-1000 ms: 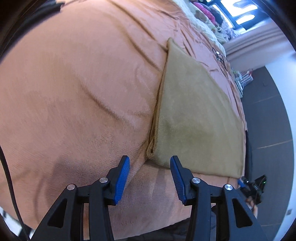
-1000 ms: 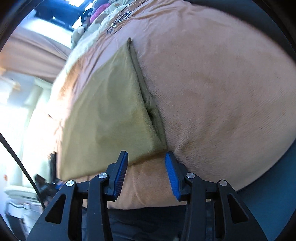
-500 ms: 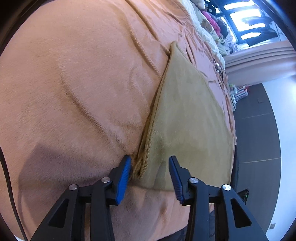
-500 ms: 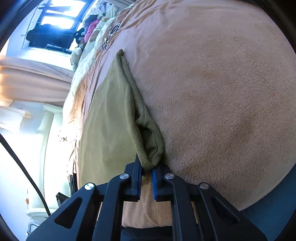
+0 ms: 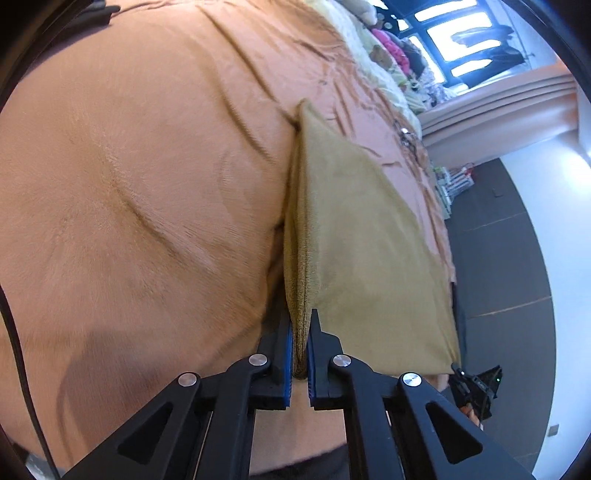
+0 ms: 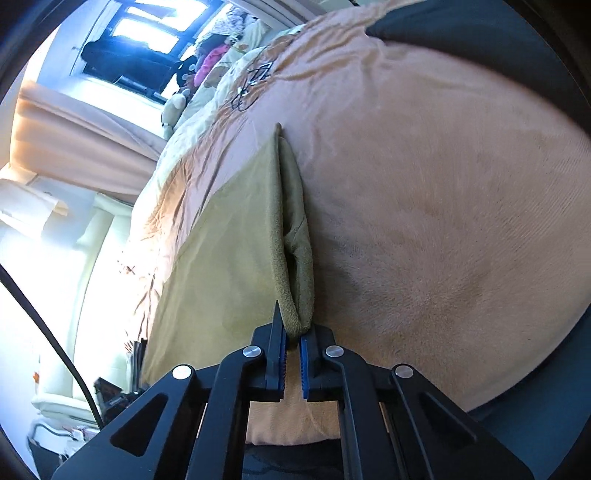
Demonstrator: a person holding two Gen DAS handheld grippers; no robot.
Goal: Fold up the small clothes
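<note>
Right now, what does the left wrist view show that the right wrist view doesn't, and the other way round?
Only the left wrist view shows the left gripper shut on the olive cloth's near corner, plus dark floor and a white wall.

Only the right wrist view shows the right gripper clamping the cloth's other near corner, whose edge gapes open above the jaws, and a curtain.

Both show the cloth on the orange blanket and the window beyond.
</note>
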